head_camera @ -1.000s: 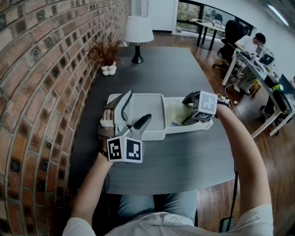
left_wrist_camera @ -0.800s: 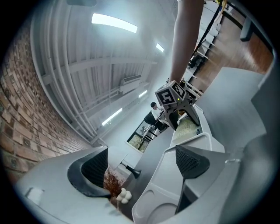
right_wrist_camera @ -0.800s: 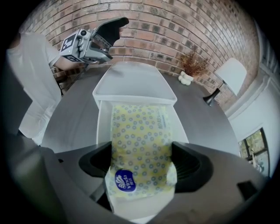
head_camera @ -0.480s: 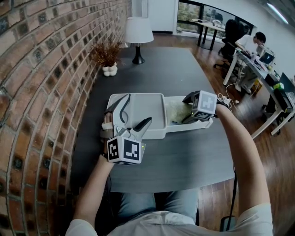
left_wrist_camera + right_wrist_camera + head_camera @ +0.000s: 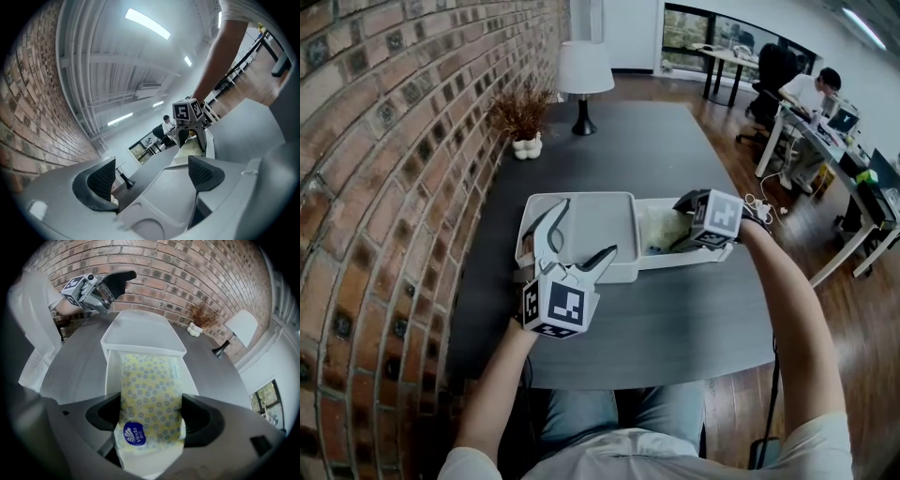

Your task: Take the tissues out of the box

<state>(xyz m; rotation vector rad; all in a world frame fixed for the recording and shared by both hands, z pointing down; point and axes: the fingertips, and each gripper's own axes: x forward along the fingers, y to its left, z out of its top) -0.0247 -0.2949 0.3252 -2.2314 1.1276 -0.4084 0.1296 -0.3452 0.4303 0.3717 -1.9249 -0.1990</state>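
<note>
A white box [image 5: 581, 220] lies on the dark table, its drawer [image 5: 675, 260] pulled out to the right. In the drawer lies a yellow patterned tissue pack [image 5: 658, 225] [image 5: 150, 394]. My right gripper [image 5: 677, 225] [image 5: 150, 416] reaches into the drawer. Its jaws are closing, and both pads touch the sides of the pack's near end. My left gripper [image 5: 581, 232] [image 5: 152, 176] is open with nothing between its fingers, over the box's front left part. The left gripper view looks along the box lid [image 5: 187, 187] toward the right gripper [image 5: 190, 112].
A brick wall [image 5: 384, 187] runs along the table's left side. A white lamp [image 5: 584, 70] and a vase of dried plants [image 5: 523, 117] stand at the far end. The table's front edge [image 5: 656, 370] is near me. A person [image 5: 816, 89] sits at a desk far right.
My left gripper has drifted slightly toward me and to the right over the box. The right gripper has stayed at the drawer over the tissue pack.
</note>
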